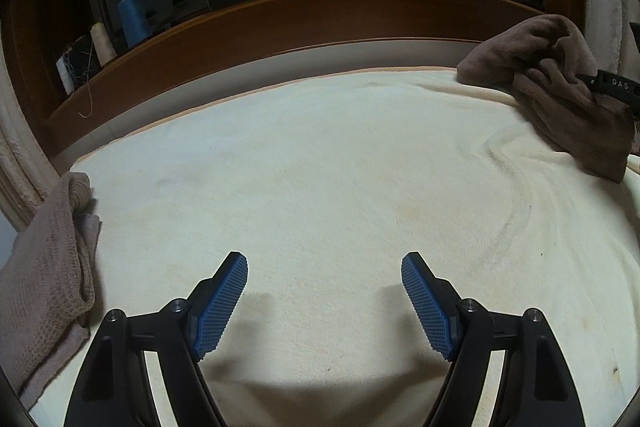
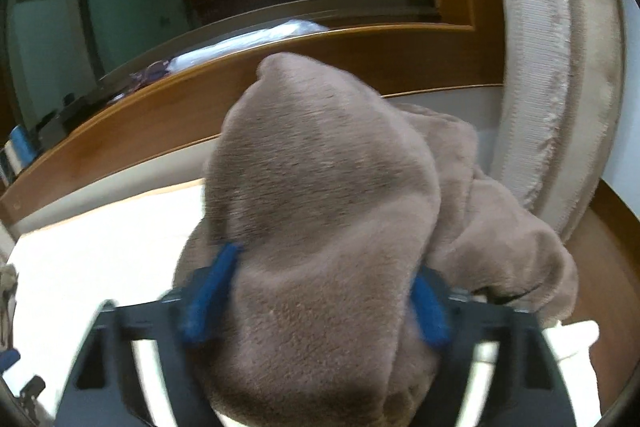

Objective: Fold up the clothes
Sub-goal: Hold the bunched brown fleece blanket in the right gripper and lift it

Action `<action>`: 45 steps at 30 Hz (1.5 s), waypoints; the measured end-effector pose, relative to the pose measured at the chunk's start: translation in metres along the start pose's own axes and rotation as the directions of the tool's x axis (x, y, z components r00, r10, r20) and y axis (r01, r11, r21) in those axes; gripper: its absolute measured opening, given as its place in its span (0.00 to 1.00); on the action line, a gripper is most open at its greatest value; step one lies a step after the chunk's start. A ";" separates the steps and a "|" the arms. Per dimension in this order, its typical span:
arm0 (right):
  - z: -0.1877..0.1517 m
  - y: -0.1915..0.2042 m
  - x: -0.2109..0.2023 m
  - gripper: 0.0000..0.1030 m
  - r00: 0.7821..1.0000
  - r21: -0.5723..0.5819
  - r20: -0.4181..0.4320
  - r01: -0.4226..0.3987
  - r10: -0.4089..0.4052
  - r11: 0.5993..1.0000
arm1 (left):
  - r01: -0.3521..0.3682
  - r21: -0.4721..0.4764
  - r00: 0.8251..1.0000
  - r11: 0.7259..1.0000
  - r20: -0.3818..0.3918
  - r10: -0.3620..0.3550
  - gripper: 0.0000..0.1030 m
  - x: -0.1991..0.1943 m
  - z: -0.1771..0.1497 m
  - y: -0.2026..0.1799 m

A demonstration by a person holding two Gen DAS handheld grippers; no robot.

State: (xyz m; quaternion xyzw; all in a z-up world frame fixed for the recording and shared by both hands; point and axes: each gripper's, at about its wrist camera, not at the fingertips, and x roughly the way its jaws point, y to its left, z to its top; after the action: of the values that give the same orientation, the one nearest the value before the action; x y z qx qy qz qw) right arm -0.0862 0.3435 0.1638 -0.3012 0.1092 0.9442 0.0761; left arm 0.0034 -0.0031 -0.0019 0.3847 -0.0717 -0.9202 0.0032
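**Black gripper frames with blue ribbed pads**

The left gripper has two matte black fingers, each built from curved, angular arms with long cut-out slots. Round silver screw heads sit at the joints, two on each side. The pads are bright blue with a fine cross-hatched grid. The right gripper has the same black frame and blue pads, blurred. White letters "DAS" mark its black finger in the left view.
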 end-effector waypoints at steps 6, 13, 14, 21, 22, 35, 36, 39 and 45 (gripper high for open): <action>-0.004 0.009 -0.011 0.45 1.000 -0.009 0.015 -0.026 0.026 1.000 | -0.007 0.000 1.000 1.000 0.008 0.007 0.79 0.001 -0.008 0.003; -0.007 0.014 -0.041 0.28 0.992 -0.091 0.016 -0.121 0.123 0.988 | -0.021 0.001 1.000 1.000 0.003 0.021 0.79 0.003 -0.006 0.002; -0.007 0.015 -0.042 0.27 0.991 -0.091 0.012 -0.133 0.135 0.987 | -0.024 0.003 1.000 1.000 0.001 0.024 0.79 0.002 -0.007 0.001; -0.012 0.018 -0.043 0.30 0.984 -0.023 -0.017 -0.177 0.177 0.984 | -0.079 0.040 0.997 0.996 -0.015 0.079 0.79 0.004 -0.008 -0.004; -0.010 0.017 -0.043 0.33 0.984 0.000 -0.009 -0.180 0.180 0.984 | -0.079 0.034 0.997 0.996 -0.012 0.079 0.79 0.005 -0.008 -0.004; -0.018 0.007 -0.001 0.73 0.985 0.030 -0.020 -0.169 0.170 0.985 | -0.046 -0.038 0.998 0.998 0.030 0.047 0.79 0.014 -0.012 0.004; -0.020 0.004 0.002 0.74 0.985 0.041 -0.023 -0.172 0.173 0.984 | -0.043 -0.041 0.999 0.998 0.027 0.044 0.79 0.015 -0.012 0.005; -0.025 0.000 0.008 0.79 0.984 0.055 -0.025 -0.173 0.174 0.983 | -0.045 -0.051 0.999 0.998 0.015 0.046 0.84 0.016 -0.014 0.007; -0.023 0.005 0.020 1.00 0.987 0.041 -0.097 -0.122 0.126 0.992 | -0.012 -0.143 1.000 0.990 -0.027 0.009 1.00 0.028 -0.012 0.020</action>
State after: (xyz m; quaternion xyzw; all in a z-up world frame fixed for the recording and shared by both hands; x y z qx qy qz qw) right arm -0.0907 0.3339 0.1345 -0.3389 0.1478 0.9290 0.0170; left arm -0.0087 -0.0264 -0.0277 0.3953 -0.0076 -0.9178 0.0365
